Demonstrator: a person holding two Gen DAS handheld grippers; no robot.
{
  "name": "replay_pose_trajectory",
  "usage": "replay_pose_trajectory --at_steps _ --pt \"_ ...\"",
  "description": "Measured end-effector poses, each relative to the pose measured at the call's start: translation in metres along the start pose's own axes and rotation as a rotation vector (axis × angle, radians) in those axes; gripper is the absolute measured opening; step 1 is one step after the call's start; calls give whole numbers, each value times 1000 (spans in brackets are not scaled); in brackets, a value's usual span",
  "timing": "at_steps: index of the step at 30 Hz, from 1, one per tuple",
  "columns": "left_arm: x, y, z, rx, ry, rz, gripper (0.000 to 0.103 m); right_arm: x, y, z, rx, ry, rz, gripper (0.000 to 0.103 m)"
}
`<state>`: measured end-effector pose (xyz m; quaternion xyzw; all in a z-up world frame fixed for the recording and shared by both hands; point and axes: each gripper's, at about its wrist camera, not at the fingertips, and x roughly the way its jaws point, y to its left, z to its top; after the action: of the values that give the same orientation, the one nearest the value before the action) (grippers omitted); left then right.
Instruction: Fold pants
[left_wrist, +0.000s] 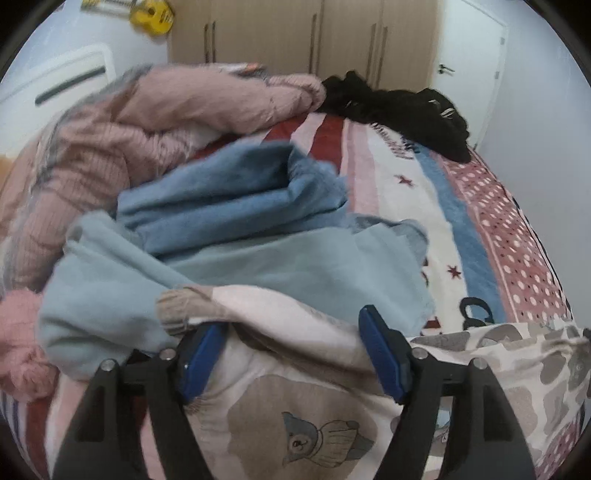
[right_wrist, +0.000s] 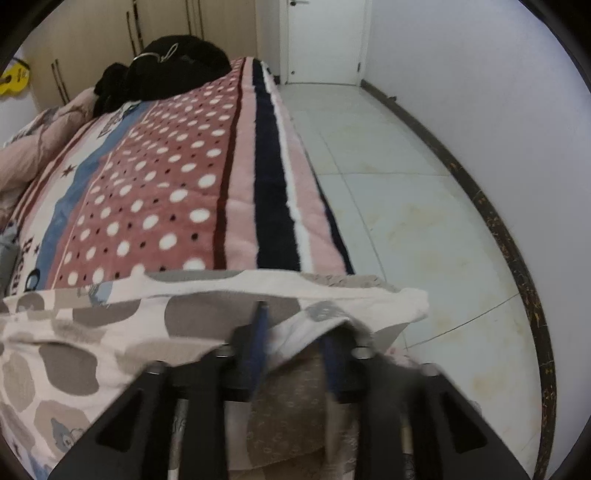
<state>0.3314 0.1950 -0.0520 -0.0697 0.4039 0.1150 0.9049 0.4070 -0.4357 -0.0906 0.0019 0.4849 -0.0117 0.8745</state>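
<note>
The pants (left_wrist: 303, 398) are pale pink with grey-brown blotches and bear prints, lying across the near part of the bed. In the left wrist view my left gripper (left_wrist: 291, 347) has its blue pads wide apart, with the pants' ribbed edge (left_wrist: 177, 306) and cloth lying between them. In the right wrist view my right gripper (right_wrist: 295, 332) has its jaws narrowed around a fold of the pants (right_wrist: 207, 317) at the bed's right edge; the picture is blurred there.
A patterned blanket (right_wrist: 177, 184) covers the bed. A pile of blue (left_wrist: 229, 199), grey-blue (left_wrist: 258, 273) and pink clothes (left_wrist: 122, 147) lies ahead of my left gripper. Black clothes (left_wrist: 402, 110) lie at the far end. Tiled floor (right_wrist: 406, 206) runs along the bed's right side; wardrobes (left_wrist: 295, 33) stand beyond.
</note>
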Motion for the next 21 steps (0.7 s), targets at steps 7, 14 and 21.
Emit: replay_pose_trajectory --at_steps 7,14,21 --pt "-42 -8 6 106 -87 -11 75 -51 3 -14 -41 -73 90 62" --pt "-32 8 25 55 -55 95 87 -89 13 -31 -89 -98 148 62" --pt "-56 3 9 87 -96 65 100 -68 6 -68 -160 -68 36 62"
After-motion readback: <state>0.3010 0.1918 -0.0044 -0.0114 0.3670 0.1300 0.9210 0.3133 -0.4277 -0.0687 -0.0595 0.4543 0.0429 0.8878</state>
